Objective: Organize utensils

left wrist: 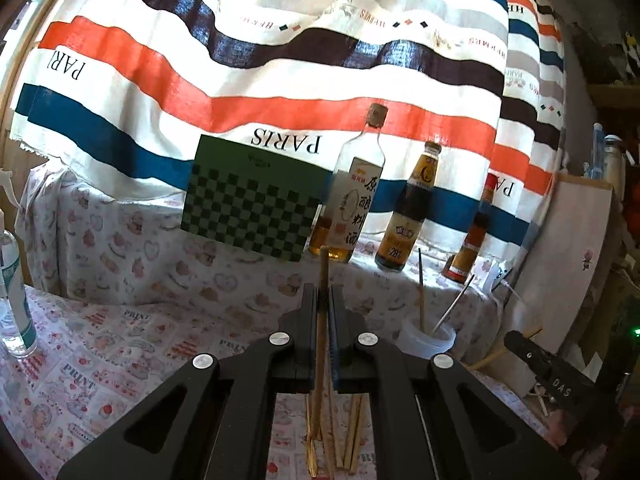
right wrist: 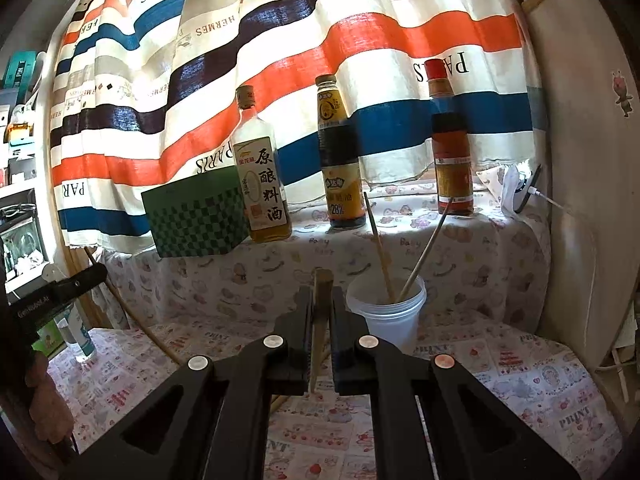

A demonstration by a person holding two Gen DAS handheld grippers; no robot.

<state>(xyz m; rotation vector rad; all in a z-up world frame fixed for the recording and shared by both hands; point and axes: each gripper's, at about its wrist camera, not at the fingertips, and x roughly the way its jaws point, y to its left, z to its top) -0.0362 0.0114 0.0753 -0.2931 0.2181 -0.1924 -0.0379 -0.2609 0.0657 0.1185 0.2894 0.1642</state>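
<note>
My left gripper [left wrist: 323,294] is shut on a wooden chopstick [left wrist: 322,312] that stands upright between its fingers, above several loose chopsticks [left wrist: 344,436] lying on the table. My right gripper [right wrist: 322,294] is shut on another chopstick [right wrist: 320,320], held just left of a white plastic cup [right wrist: 390,316]. The cup holds two chopsticks [right wrist: 380,252] leaning apart. In the left wrist view the cup [left wrist: 430,340] stands to the right of the left gripper, with the right gripper [left wrist: 532,354] beyond it.
Three sauce bottles [right wrist: 262,184] [right wrist: 340,160] [right wrist: 450,152] and a green checkered box [right wrist: 196,216] stand on the raised ledge behind. A clear bottle [left wrist: 12,300] stands at the table's left. A striped curtain hangs behind. A white wall [right wrist: 580,200] is on the right.
</note>
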